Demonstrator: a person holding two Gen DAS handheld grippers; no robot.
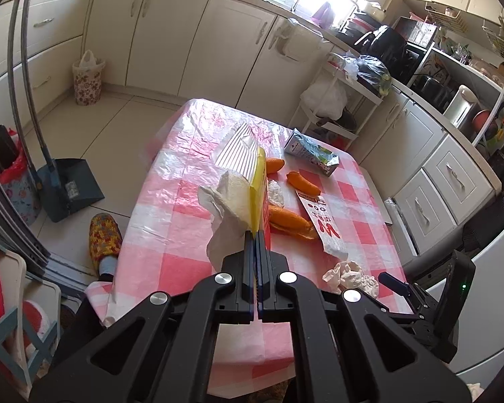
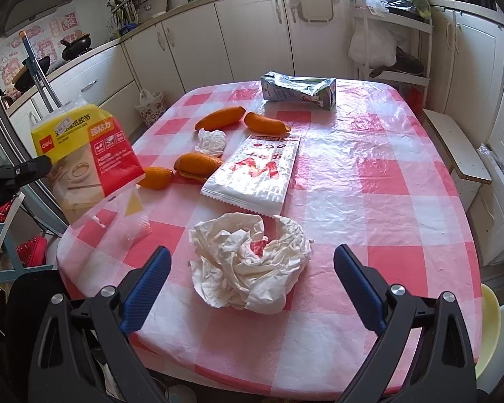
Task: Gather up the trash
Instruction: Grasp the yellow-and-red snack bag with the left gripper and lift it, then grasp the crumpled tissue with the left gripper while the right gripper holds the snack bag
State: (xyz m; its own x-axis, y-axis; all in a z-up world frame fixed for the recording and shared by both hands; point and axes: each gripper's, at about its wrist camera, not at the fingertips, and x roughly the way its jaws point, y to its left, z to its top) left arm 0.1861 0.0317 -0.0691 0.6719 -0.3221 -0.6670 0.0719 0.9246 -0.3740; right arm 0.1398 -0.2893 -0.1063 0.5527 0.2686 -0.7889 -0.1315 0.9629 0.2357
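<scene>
Two grippers are mine. My left gripper (image 1: 255,235) is clenched flat on a glossy yellow-and-red tape packet (image 2: 87,154) together with a soft white tissue (image 1: 228,208), both lifted clear above the table (image 2: 403,181)'s left edge; the packet's long axis runs away from my fingers, its clear crimped end hanging lowest in the right wrist view. My right gripper (image 2: 252,278) is released, its ribbed blue pads (image 2: 151,278) standing wide on either side of a crumpled white paper wad (image 2: 252,262) near the table's front edge, not touching it.

Everything else lies on the table's shiny pink-and-white checked plastic cover. Behind the wad sits one flat white wrapper with red print (image 2: 255,171), serrated at its near end, long axis running front to back. Four orange peel pieces (image 2: 198,164), curved and dimpled, cluster left of that wrapper, with one small balled tissue (image 2: 211,141) among them. One squashed milk carton (image 2: 299,90) lies on its side at the table's far edge, long axis left to right.
</scene>
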